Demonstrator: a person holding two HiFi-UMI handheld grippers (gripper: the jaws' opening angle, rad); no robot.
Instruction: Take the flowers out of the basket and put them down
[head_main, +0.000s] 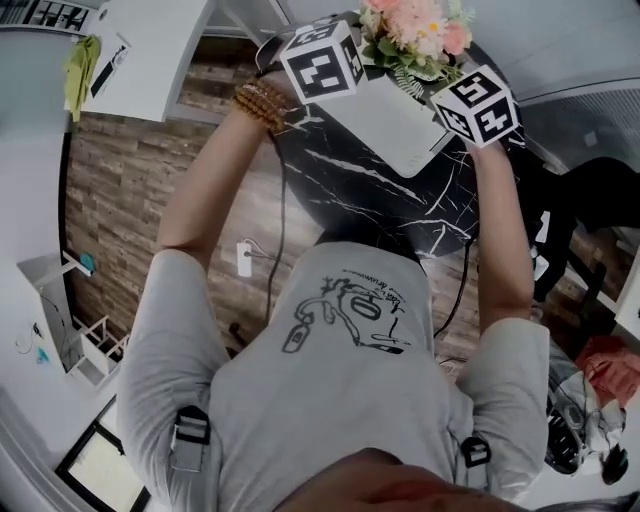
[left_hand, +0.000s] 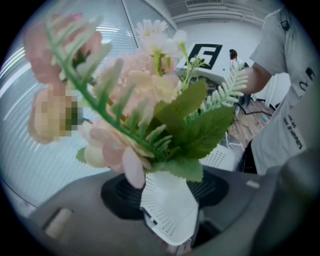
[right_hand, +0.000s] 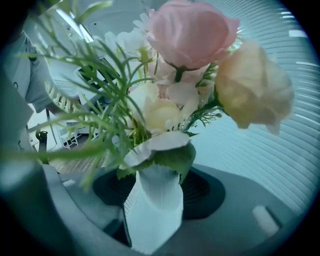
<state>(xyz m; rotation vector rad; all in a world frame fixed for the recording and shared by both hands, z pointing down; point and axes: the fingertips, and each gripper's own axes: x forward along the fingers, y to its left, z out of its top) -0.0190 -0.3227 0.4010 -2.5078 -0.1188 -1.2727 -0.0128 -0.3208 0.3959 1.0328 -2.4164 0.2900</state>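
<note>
So counting it up: two grippers, one basket, one bunch of flowers, one table. The left gripper (head_main: 322, 62) and the right gripper (head_main: 478, 105) are both sitting at the top of the head view, each showing its marker cube, with the flowers (head_main: 415, 30) poking up between them at the top centre. The white perforated basket (head_main: 400, 125) is lying just below the cubes, over the black marbled table (head_main: 380, 200). Both forearms are reaching straight out toward the top of the frame, elbows spread wide, and the left wrist is wearing bead bracelets (head_main: 262, 100). In the left gripper view the jaws are pinching a fold of the white perforated basket at lower centre, with pink and cream blooms and green leaves filling the frame above. The right gripper view is showing the same deal: jaws clamped on the white perforated wall at lower centre, the flowers sitting right on top, so they're not out of the basket yet.
</note>
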